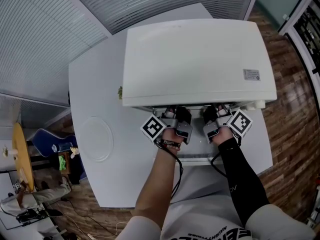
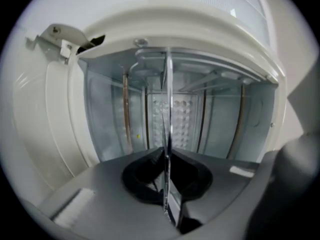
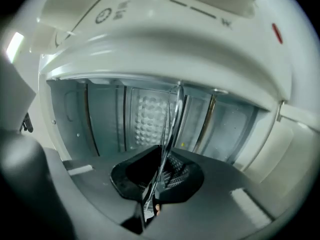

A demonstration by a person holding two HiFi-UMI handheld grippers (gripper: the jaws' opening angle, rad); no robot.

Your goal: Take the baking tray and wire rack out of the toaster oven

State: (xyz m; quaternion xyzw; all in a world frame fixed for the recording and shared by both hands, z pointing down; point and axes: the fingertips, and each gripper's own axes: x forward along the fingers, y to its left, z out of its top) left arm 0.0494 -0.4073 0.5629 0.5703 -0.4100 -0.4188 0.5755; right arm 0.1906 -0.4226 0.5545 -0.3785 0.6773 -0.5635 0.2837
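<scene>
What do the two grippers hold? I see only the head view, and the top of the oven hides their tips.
Observer: The left gripper is shut on the thin metal edge of the tray. Its own view shows that edge between the jaws.
Operator: And the other one?
Observer: The right gripper is shut on the same tray, on its edge, with no gap at the pads.
Operator: Is the tray out of the oven already?
Observer: Not yet. In both gripper views the tray runs from the jaws back into the oven, toward its dimpled back wall.
</scene>
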